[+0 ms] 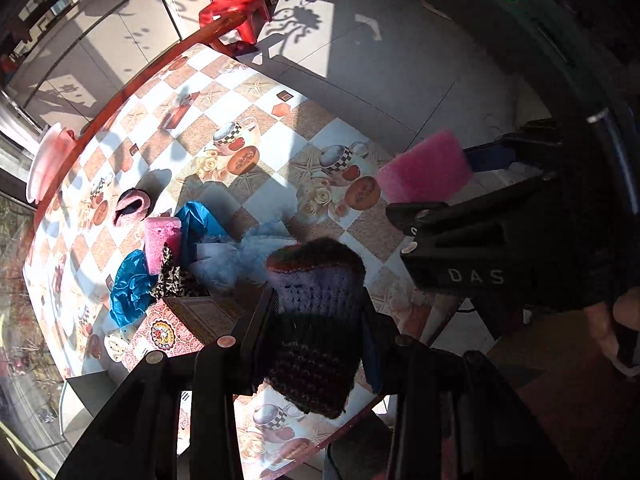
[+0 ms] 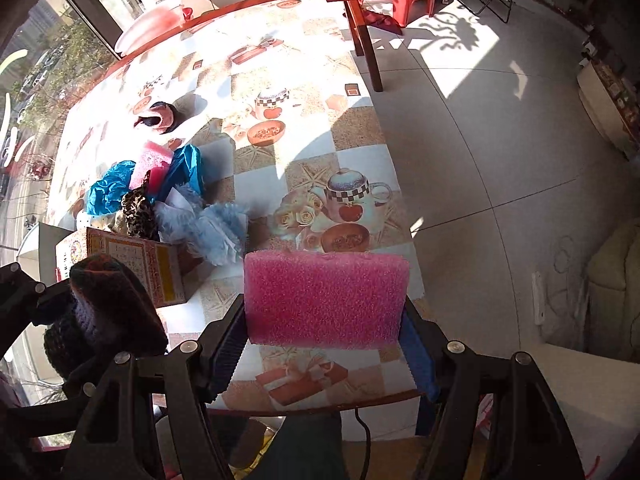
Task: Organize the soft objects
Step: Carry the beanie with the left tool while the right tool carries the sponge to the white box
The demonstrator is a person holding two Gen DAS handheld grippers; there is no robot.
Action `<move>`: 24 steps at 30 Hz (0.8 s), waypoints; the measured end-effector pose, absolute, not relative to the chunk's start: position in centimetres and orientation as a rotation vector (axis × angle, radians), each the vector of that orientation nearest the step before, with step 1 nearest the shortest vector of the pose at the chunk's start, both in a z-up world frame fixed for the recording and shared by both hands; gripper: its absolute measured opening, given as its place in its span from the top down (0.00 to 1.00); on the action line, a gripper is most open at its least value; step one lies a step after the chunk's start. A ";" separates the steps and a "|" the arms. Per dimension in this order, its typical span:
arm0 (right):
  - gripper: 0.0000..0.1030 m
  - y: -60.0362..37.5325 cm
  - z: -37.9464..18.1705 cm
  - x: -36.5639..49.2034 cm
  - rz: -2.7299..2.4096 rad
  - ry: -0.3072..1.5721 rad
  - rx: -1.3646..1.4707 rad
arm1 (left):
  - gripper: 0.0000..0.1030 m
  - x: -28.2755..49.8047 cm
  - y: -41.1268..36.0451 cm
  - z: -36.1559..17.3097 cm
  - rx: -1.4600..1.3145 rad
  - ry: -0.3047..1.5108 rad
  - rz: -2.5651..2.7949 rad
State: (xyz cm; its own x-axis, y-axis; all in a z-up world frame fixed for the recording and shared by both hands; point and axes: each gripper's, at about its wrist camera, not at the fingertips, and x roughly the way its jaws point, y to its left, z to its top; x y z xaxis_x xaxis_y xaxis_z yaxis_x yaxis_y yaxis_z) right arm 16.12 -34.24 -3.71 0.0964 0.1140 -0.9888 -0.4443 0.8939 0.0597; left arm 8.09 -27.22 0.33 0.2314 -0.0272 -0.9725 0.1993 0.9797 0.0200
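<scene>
My left gripper (image 1: pixel 318 300) is shut on a dark knitted hat (image 1: pixel 316 300), held above the table's near edge; it also shows in the right wrist view (image 2: pixel 108 304). My right gripper (image 2: pixel 324 320) is shut on a pink sponge (image 2: pixel 326 300), also seen in the left wrist view (image 1: pixel 426 168). A patterned cardboard box (image 2: pixel 140 264) stands on the table. Beside it lie blue cloth (image 1: pixel 132 284), a second pink sponge (image 1: pixel 160 240), a leopard-print cloth (image 1: pixel 176 276), a pale blue fluffy piece (image 2: pixel 216 224) and a pink slipper (image 1: pixel 130 206).
The table (image 2: pixel 280 160) has a patterned cloth and a wooden rim. A pink plate (image 2: pixel 152 26) sits at its far edge. A red plastic chair (image 1: pixel 236 0) stands on the tiled floor beyond. A window runs along the left.
</scene>
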 end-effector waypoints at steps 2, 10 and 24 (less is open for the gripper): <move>0.31 -34.3 -3.8 15.7 0.447 1.421 -0.297 | 0.60 7.4 -27.7 0.3 0.148 1.332 -0.140; 0.31 -34.5 -4.7 13.2 0.565 1.434 -0.379 | 0.60 4.1 -27.7 -0.2 0.041 1.358 0.009; 0.31 -28.5 -4.7 6.6 0.808 1.420 -0.517 | 0.60 -2.5 -21.1 0.6 -0.055 1.288 0.212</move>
State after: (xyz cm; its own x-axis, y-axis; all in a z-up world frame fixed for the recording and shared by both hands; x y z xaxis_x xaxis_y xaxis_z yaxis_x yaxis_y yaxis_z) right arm 6.58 -28.55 -4.65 -0.0387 0.1808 -0.9828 -0.7525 0.6418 0.1477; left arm -2.48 -21.09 0.64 0.2626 0.1258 -0.9567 -0.1873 0.9792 0.0773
